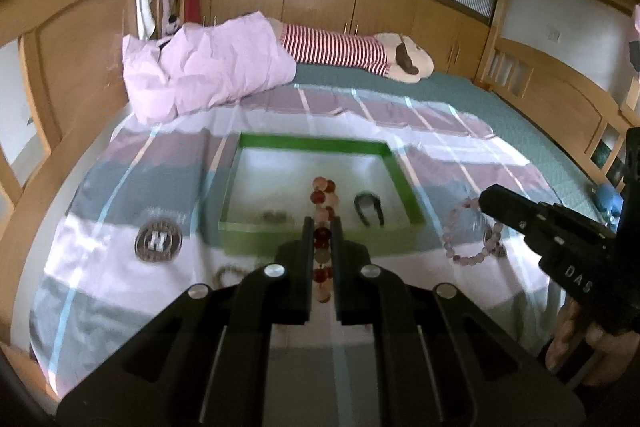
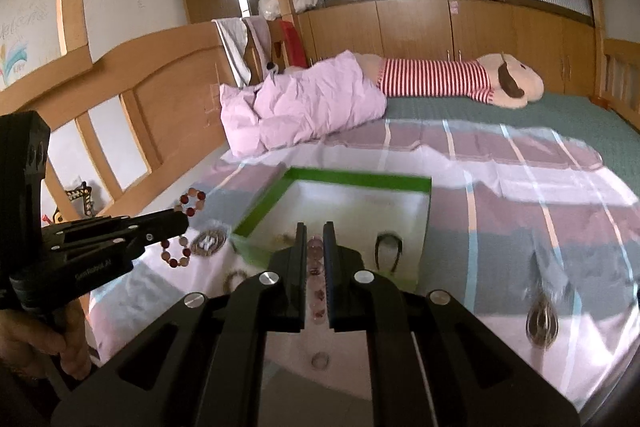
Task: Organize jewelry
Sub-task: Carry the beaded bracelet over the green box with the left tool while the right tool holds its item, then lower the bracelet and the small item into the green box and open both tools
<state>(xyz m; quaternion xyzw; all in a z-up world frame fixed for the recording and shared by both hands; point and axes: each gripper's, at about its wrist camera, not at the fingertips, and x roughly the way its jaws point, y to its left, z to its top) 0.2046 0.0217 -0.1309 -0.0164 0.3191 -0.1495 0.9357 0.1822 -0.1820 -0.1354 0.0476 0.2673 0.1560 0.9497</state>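
The jaws of the left gripper [image 1: 322, 227] are clenched on a red-and-pink bead bracelet [image 1: 323, 199], which hangs between them in front of the green tray [image 1: 408, 187]. The jaws of the right gripper [image 2: 312, 231] are clamped on a pale purple bead bracelet [image 2: 316, 267], likewise held just short of the tray. Inside the tray a dark horseshoe-shaped piece [image 1: 368, 209] and a small blurred item [image 1: 274, 215] are already laid. On the bedsheet [image 1: 120, 187] a round H-marked pendant [image 1: 158, 241], a drop-shaped pendant [image 2: 542, 323], a small ring [image 2: 320, 361] and a thin bracelet [image 1: 228, 275] are left. The task is judged partly done.
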